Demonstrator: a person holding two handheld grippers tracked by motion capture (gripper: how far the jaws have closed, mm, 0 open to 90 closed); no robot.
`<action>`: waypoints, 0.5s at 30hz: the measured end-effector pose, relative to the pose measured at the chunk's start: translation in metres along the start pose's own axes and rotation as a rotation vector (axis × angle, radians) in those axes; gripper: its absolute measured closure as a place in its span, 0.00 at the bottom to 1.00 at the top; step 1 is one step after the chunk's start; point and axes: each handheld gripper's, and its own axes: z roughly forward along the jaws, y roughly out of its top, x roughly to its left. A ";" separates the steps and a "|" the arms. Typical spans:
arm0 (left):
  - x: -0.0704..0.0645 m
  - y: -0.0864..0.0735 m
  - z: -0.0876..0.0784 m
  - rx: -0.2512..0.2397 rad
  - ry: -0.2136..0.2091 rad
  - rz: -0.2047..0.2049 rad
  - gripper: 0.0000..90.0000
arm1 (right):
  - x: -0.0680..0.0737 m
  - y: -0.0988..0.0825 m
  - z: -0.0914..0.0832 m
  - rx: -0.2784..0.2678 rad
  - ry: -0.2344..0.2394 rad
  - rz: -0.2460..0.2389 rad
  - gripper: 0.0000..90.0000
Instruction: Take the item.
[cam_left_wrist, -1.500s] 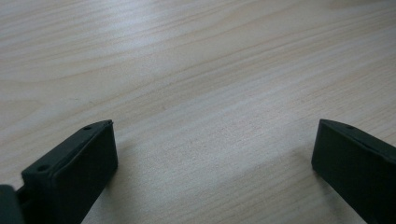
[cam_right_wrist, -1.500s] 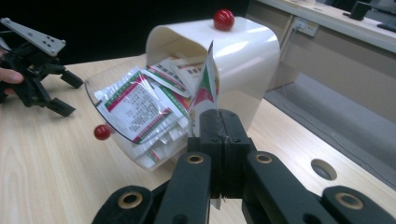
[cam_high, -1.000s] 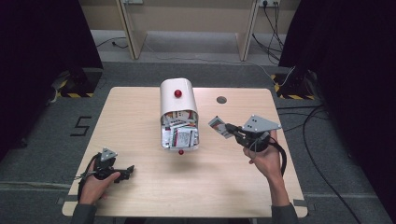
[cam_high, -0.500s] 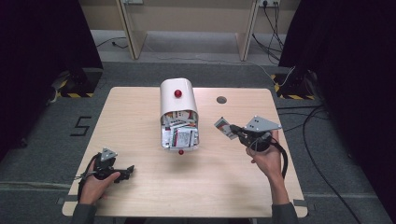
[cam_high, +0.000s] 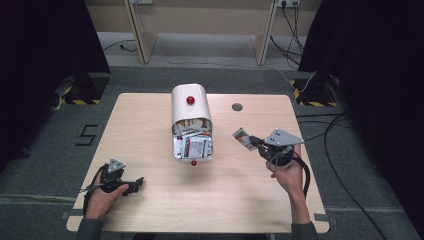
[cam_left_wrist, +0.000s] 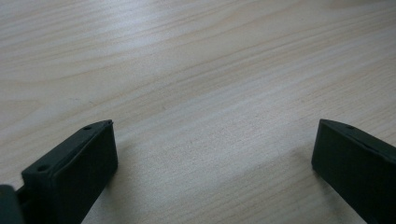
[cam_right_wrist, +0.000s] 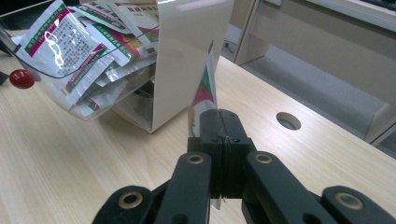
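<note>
Sachet (cam_right_wrist: 204, 91) of white foil with red and green print, clamped edge-on in my closed right claw (cam_right_wrist: 219, 128), has sunk lower toward the pale wooden worktop (cam_high: 150, 125), away from the white dispenser box (cam_high: 190, 107), so I judge it goes down next, while my left claw (cam_left_wrist: 212, 154) rests open and empty.

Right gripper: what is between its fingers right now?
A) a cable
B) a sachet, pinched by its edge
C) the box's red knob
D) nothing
B: in the right gripper view the right gripper has its fingers closed on a thin sachet standing edge-on, beside the white dispenser box.
</note>
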 end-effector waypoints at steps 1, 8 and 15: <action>0.000 0.000 0.000 0.000 0.000 0.000 0.00 | 0.000 -0.001 -0.001 -0.004 0.000 0.003 1.00; 0.000 0.000 0.000 -0.001 0.001 0.000 0.00 | 0.005 -0.005 -0.010 -0.028 0.016 0.002 1.00; 0.000 0.000 0.000 0.000 0.000 0.000 0.00 | 0.006 -0.010 -0.005 -0.015 0.026 0.007 1.00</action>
